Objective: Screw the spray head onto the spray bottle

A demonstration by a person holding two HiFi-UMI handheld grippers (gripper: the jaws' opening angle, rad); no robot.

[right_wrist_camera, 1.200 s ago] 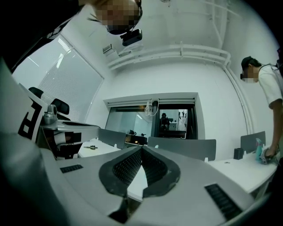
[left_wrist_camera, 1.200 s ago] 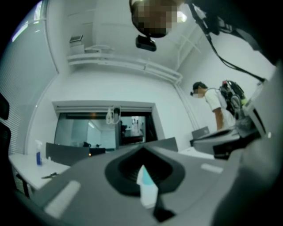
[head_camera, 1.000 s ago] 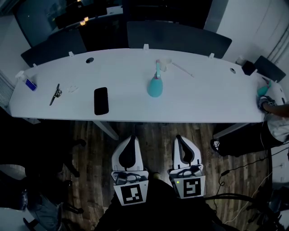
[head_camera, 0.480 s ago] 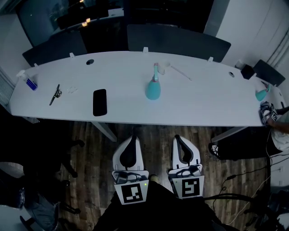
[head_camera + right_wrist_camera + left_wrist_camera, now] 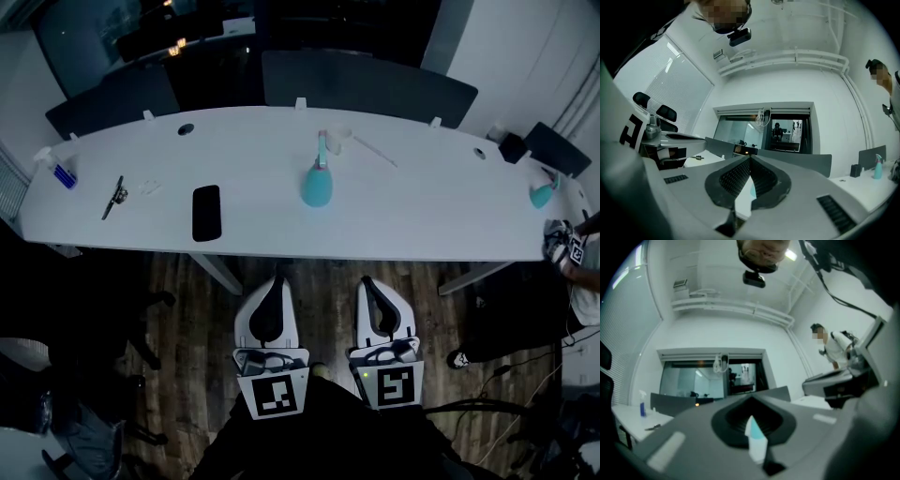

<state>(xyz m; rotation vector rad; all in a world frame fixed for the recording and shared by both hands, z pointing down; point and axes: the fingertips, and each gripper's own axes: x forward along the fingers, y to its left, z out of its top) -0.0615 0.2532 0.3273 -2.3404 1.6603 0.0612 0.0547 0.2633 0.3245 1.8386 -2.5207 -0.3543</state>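
Observation:
A teal spray bottle (image 5: 317, 186) stands upright near the middle of the long white table (image 5: 422, 216), its narrow neck rising toward the far edge. Just behind it lies a white spray head (image 5: 342, 138), its thin tube (image 5: 377, 152) trailing to the right. My left gripper (image 5: 273, 284) and right gripper (image 5: 369, 283) hang side by side below the table's near edge, over the wooden floor, both shut and empty. In the left gripper view the shut left gripper (image 5: 751, 400) shows a teal sliver of the bottle (image 5: 754, 432) behind it. The right gripper (image 5: 750, 157) also points at the table.
A black phone (image 5: 206, 212) lies left of the bottle, with a dark pen-like tool (image 5: 114, 196) further left and a small blue sprayer (image 5: 58, 172) at the table's left end. Another teal bottle (image 5: 542, 195) and a person's marker-cube gripper (image 5: 568, 247) are at the right end. Chairs (image 5: 366, 82) line the far side.
The other person's hand and gripper at the table's right end have drawn back toward the right edge. Both my grippers stay where they were, shut.

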